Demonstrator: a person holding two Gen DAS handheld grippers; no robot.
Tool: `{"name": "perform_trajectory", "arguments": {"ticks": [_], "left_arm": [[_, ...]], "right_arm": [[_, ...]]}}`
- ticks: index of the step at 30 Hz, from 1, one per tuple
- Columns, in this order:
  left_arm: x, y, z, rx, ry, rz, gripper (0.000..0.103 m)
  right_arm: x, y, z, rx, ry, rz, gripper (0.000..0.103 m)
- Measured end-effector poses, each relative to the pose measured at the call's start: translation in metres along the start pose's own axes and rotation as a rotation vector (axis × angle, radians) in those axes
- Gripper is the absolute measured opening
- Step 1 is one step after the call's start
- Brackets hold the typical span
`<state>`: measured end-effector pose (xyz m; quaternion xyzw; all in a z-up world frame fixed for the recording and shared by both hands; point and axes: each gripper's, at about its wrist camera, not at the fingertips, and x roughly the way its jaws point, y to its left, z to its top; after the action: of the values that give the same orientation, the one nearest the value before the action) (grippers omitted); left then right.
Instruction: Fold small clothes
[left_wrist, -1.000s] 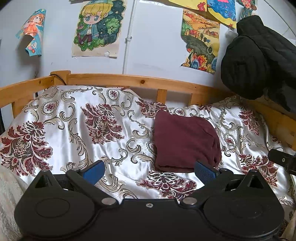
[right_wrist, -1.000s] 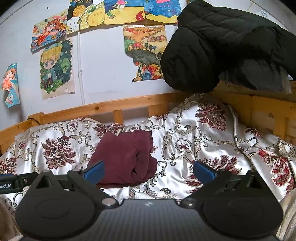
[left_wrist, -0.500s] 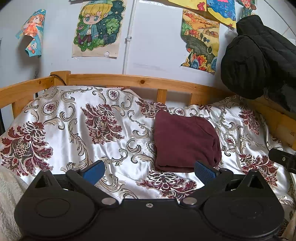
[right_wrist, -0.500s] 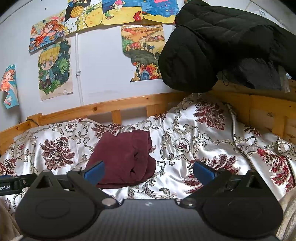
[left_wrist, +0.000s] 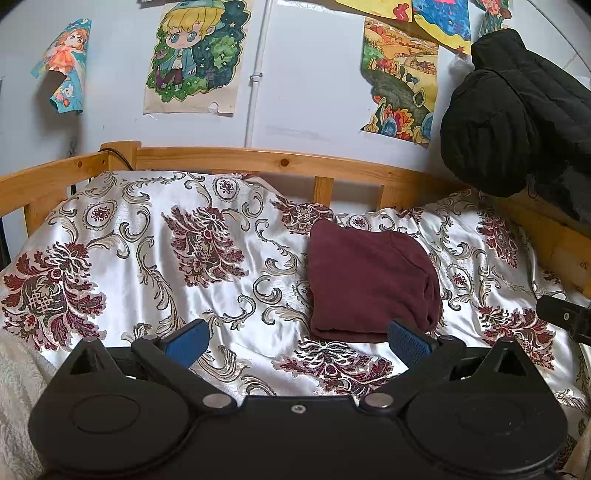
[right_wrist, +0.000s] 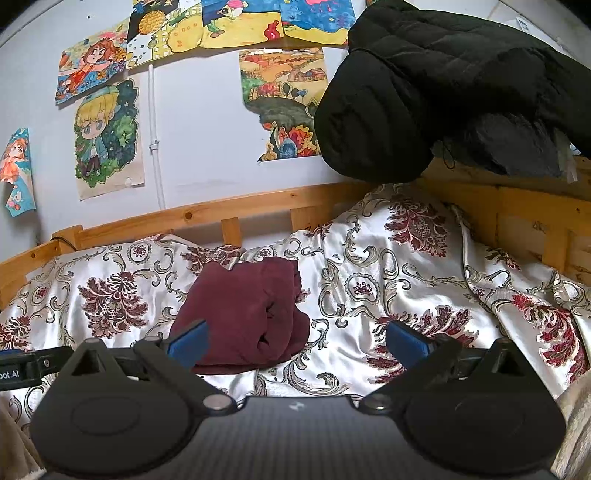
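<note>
A folded maroon garment (left_wrist: 369, 280) lies on the floral satin bedspread (left_wrist: 155, 258), right of centre in the left wrist view. My left gripper (left_wrist: 297, 339) is open just short of its near edge, blue pads spread wide with nothing between them. In the right wrist view the same maroon garment (right_wrist: 247, 314) sits left of centre, its rolled folds facing right. My right gripper (right_wrist: 295, 341) is open too, its left pad over the garment's near corner. The bedspread (right_wrist: 406, 280) bunches up to the right.
A wooden bed rail (left_wrist: 280, 162) runs along the back and right side (right_wrist: 517, 221). A black padded jacket (right_wrist: 443, 85) hangs over the right rail, also at jacket (left_wrist: 517, 122). Drawings (left_wrist: 192, 55) are stuck on the wall. The other gripper's tip (left_wrist: 565, 317) shows at right.
Both grippers have stayed open. The right wrist view has shifted slightly, so the garment and jacket sit a little further left; the left view is almost unchanged.
</note>
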<state>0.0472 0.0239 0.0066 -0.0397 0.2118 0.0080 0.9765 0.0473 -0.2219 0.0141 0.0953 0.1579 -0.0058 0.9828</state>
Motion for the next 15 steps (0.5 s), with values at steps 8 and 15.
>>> {"name": "perform_trajectory", "arguments": {"ticks": [8,15], "left_arm": [[-0.0006,0.0014,0.0008,0.008,0.006,-0.001,0.102],[-0.0004,0.0014,0.0002,0.012,0.012,0.000,0.102]], "right_arm": [[0.0008,-0.0010,-0.0008,0.007,0.009,-0.011,0.103],[-0.0011,0.0015,0.0001,-0.002,0.013,-0.010,0.103]]}}
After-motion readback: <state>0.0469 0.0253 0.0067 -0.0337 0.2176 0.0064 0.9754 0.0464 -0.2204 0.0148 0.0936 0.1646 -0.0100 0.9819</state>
